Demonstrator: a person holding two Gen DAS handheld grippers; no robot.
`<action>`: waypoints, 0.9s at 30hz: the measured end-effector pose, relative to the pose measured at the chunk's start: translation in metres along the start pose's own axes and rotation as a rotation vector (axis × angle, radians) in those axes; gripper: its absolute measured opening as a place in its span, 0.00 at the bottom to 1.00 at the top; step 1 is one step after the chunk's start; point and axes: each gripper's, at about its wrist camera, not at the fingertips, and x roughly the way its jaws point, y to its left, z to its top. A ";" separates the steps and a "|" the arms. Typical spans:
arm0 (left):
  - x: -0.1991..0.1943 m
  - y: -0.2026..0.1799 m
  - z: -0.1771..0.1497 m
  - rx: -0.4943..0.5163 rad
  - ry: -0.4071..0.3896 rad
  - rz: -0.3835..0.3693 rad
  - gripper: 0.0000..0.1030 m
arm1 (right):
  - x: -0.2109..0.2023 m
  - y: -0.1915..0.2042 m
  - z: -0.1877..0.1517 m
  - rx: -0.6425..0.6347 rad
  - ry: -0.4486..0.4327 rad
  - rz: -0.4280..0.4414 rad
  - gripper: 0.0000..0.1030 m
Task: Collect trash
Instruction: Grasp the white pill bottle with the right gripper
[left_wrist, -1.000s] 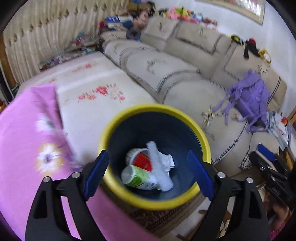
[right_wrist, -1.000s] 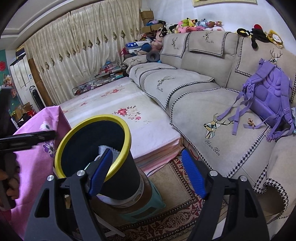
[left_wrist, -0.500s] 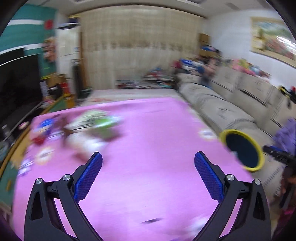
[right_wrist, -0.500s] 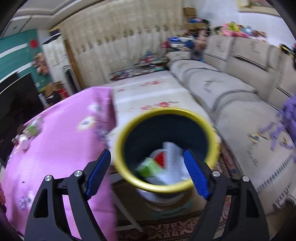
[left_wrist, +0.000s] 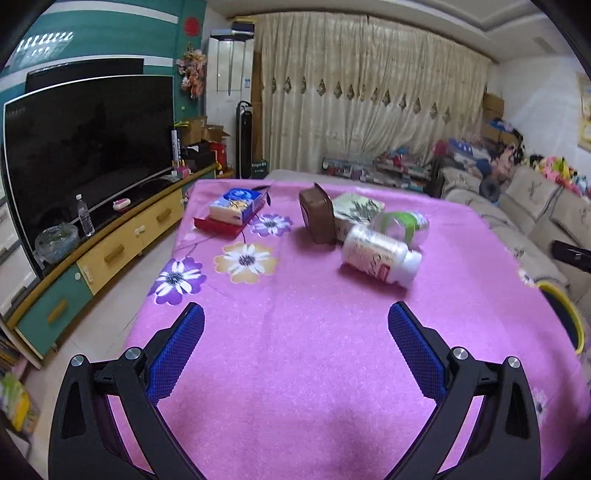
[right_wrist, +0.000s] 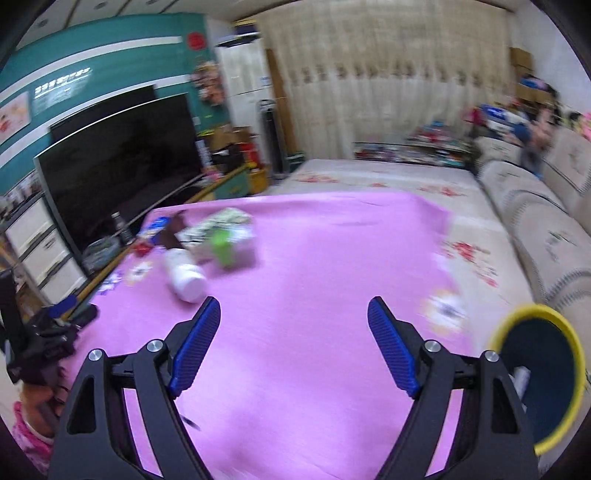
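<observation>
White plastic bottle (left_wrist: 380, 256) — light, stiff, likely slippery — is best taken across its body; both grippers (left_wrist: 295, 347) (right_wrist: 293, 343) are spread wide, empty.

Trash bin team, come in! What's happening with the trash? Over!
Both hand-held grippers open, empty: left, right. White bottle and green-labelled bottle lie on pink cloth. Path clear.

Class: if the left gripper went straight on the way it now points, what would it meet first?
Probably the bare pink tablecloth, since the open left gripper angles downward; the white bottle lies farther on, slightly right.
</observation>
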 end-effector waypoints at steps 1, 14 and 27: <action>-0.001 0.003 0.001 0.005 -0.013 0.014 0.95 | 0.010 0.014 0.005 -0.016 0.006 0.030 0.75; -0.012 -0.016 0.000 0.019 -0.053 -0.006 0.95 | 0.129 0.109 0.026 -0.177 0.155 0.160 0.78; -0.008 -0.009 0.000 -0.023 -0.027 -0.041 0.95 | 0.184 0.111 0.019 -0.194 0.270 0.229 0.72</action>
